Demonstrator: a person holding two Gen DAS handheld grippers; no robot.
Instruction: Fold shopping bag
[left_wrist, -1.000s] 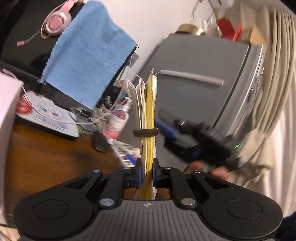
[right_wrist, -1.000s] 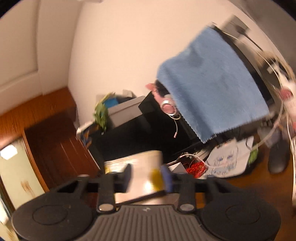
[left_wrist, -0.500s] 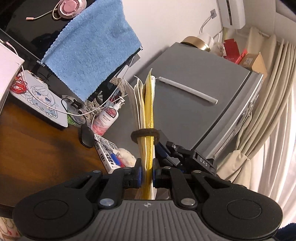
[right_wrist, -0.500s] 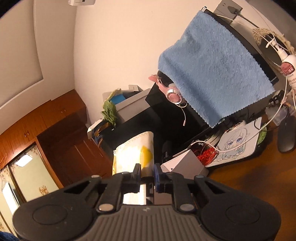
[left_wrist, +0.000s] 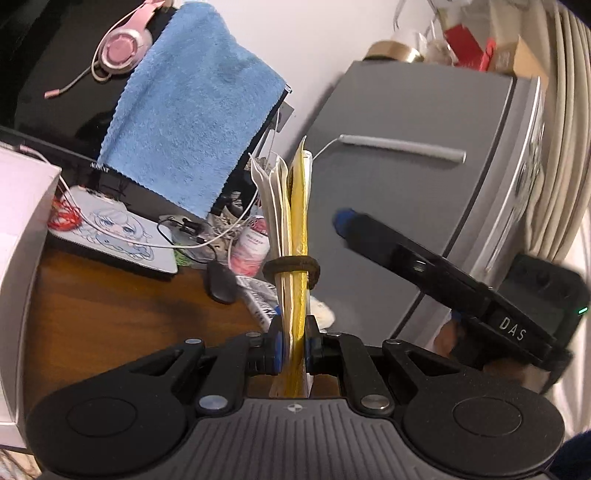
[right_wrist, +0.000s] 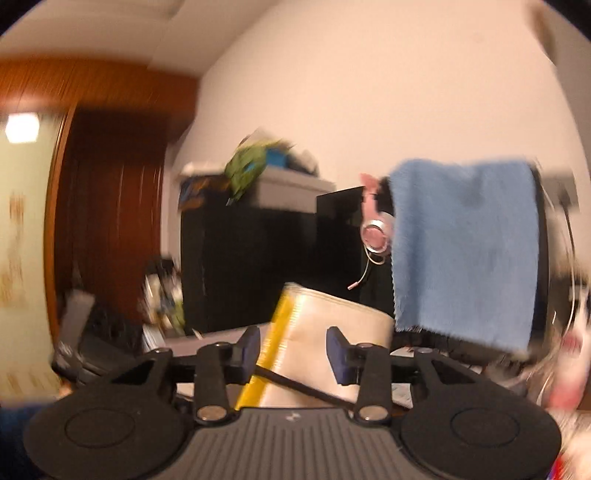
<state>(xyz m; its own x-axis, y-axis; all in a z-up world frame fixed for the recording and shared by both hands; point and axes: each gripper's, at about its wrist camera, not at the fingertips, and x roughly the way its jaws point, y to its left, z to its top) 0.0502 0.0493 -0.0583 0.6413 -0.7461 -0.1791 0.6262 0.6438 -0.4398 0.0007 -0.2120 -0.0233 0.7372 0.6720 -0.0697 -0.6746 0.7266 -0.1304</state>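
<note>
- close to the camera, the left gripper (left_wrist: 293, 341) pinches the bottom of the folded shopping bag (left_wrist: 293, 229), so its jaws are almost shut with the bag between them.
- the bag stands straight up in the air, flat and thin, white and yellow layers pressed together.
- a dark band (left_wrist: 291, 266) goes around the bag just above the fingers and keeps the folds in one bundle.
- to the right, the right gripper (right_wrist: 293, 347) is near the bag, and its jaws are wide apart with nothing held.
- in the right wrist view the bag (right_wrist: 332, 332) sits between the open fingers, but that view is blurry, so i cannot tell if they touch it.
- the fold looks almost done.
- to do this step well, keep the left pinch tight and the bag still, and push the band toward the middle so no layer slips out.
- below is the brown tabletop (left_wrist: 110, 306), with a mouse (left_wrist: 221, 282) near its far edge.
- farther back hangs a blue towel (left_wrist: 195, 107), and a grey fridge (left_wrist: 424, 184) stands to the right.
</note>
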